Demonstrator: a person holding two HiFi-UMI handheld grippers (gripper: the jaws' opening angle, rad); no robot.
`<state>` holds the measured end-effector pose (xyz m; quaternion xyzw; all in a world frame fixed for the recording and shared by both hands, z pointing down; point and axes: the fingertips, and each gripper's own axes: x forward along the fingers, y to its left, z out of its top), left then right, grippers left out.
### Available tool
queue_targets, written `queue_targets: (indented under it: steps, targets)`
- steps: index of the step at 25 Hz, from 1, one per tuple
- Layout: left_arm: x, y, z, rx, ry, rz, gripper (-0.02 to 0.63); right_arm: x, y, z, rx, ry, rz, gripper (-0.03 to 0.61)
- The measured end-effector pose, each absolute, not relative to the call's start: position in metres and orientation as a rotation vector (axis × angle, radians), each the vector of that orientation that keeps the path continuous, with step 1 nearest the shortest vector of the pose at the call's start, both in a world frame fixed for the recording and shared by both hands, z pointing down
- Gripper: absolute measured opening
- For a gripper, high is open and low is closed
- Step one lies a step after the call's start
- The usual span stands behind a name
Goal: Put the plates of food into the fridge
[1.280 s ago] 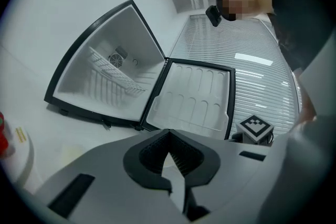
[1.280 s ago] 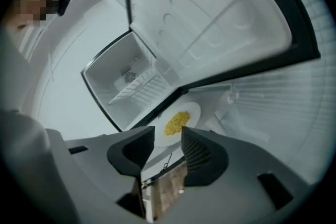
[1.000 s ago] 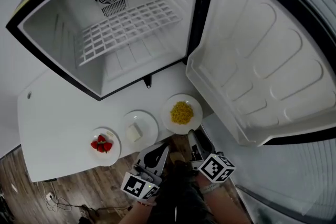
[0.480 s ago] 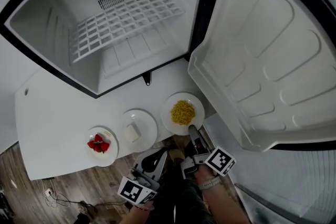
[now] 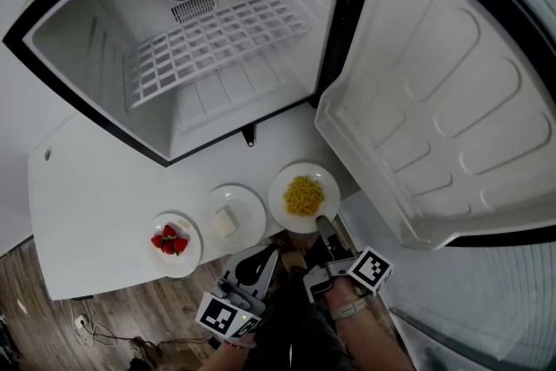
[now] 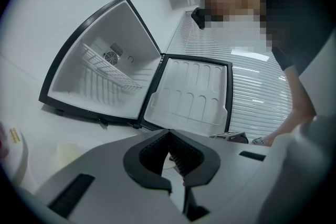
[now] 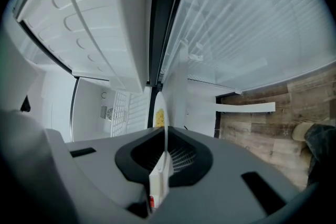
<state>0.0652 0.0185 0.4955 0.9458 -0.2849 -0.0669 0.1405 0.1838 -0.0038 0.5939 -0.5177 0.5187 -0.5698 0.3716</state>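
Three white plates lie along the near edge of a white table (image 5: 95, 195): strawberries (image 5: 173, 241) at the left, a pale block (image 5: 233, 217) in the middle, yellow corn (image 5: 303, 196) at the right. My right gripper (image 5: 323, 225) has just been closing, and its jaws now pinch the near rim of the corn plate. In the right gripper view that rim (image 7: 164, 123) stands edge-on between the pads of the right gripper (image 7: 165, 137). My left gripper (image 5: 271, 253) hangs just off the table edge below the middle plate, jaws together and holding nothing, as the left gripper (image 6: 169, 136) also shows in its own view.
The fridge (image 5: 104, 113) stands open behind the plates, with a bare wire shelf (image 5: 217, 43) and a fan grille at the back. Its door (image 5: 434, 117) swings out to the right, close to the corn plate. Wooden floor (image 5: 52, 308) lies below the table edge.
The right gripper has rolled about its own axis and closed on the corn plate's near rim. The left gripper has stayed where it was.
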Motion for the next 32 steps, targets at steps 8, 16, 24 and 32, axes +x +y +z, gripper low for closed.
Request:
queue_targets:
  steps: [8,16,24,32]
  targets:
    - [0.051,0.009,0.462,2.757,-0.861,-0.257,0.006,0.171,-0.007,0.573,-1.300,1.283,-1.498,0.014]
    - [0.016,-0.014,0.425,2.773,-0.959,-0.300,0.006,0.143,-0.030,0.542,-1.281,1.296,-1.520,0.014]
    - [-0.012,-0.050,0.403,2.742,-1.024,-0.330,0.006,0.114,-0.070,0.515,-1.248,1.324,-1.530,0.014]
    - [-0.017,-0.099,0.391,2.747,-1.026,-0.321,0.006,0.104,-0.118,0.510,-1.282,1.286,-1.536,0.014]
